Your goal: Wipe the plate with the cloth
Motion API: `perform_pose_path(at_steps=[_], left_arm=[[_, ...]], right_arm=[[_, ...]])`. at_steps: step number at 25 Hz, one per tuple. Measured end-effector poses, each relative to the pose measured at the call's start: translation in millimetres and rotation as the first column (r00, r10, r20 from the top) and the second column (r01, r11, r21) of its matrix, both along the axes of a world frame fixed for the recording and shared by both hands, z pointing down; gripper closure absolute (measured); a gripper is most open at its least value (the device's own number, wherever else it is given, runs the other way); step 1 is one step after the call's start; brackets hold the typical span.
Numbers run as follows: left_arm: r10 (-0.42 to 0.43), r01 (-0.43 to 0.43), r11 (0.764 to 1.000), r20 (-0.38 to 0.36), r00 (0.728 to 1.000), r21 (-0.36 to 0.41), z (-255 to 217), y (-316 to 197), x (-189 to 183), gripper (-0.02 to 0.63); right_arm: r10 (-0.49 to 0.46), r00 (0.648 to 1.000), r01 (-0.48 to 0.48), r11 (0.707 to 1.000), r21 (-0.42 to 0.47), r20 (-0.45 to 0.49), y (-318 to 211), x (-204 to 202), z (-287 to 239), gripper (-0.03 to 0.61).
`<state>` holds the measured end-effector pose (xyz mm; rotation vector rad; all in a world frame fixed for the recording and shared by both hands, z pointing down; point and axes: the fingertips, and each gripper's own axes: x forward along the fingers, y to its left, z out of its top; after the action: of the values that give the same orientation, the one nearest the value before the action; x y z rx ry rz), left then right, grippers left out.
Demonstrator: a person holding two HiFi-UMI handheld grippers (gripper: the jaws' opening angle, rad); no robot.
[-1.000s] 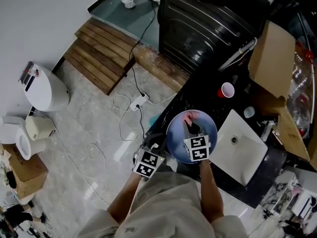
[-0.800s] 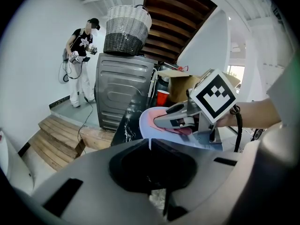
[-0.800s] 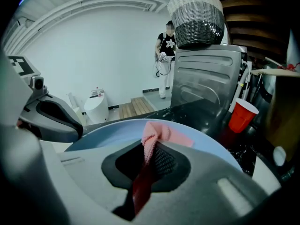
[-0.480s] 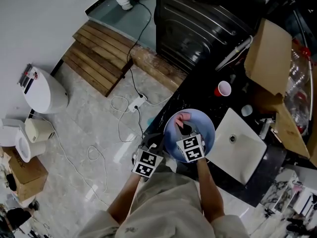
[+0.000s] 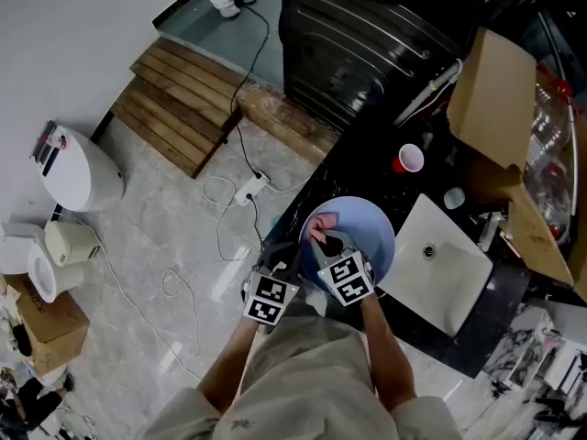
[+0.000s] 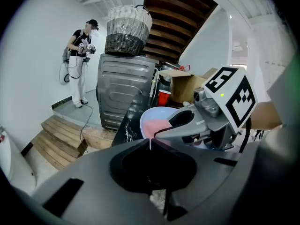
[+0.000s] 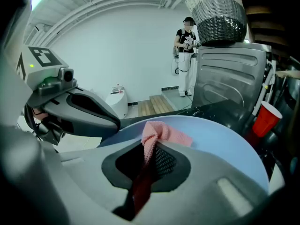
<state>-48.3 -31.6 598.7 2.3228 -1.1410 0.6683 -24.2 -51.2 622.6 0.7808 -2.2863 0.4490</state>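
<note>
plate (image 5: 374,230): pale blue, round, at the near edge of the black counter (image 5: 367,177), just left of the white sink (image 5: 440,269). whether it rests on the counter or is lifted off it, cannot tell.
left gripper (image 6: 150,143): jaws drawn fully together, pinching the thin rim of the plate on the side nearest the person. the rim shows as a pale sliver right at the tips.
right gripper (image 7: 149,150): jaws closed on the cloth, angled down over the left part of the plate, close beside the left gripper.
cloth (image 7: 163,132): pink, knitted look. one end is bunched between the right jaws and runs back into the gripper's throat. the free end folds over and lies on the plate's face.
red cup (image 5: 409,159): upright on the counter beyond the plate, well apart from it.
cardboard box (image 5: 495,94): open, at the far right of the counter.
grey appliance (image 5: 367,44): behind the counter, with a woven basket (image 6: 127,29) on top, pale above and dark below.
floor: light marble look, white power strip (image 5: 252,189) with trailing cables, wooden steps (image 5: 183,104) by the wall.
other person (image 6: 82,62): standing at the far wall, holding some device at chest height.
</note>
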Motion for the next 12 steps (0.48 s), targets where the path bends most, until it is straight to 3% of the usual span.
perform_pose_path(at_steps=[12], left_arm=[[-0.004, 0.004, 1.0, 0.008, 1.0, -0.001, -0.4, -2.1, 0.8, 0.609]], right_arm=[[-0.088, 0.995, 0.091, 0.993, -0.079, 0.037, 29.2, -6.8, -3.8, 0.557]])
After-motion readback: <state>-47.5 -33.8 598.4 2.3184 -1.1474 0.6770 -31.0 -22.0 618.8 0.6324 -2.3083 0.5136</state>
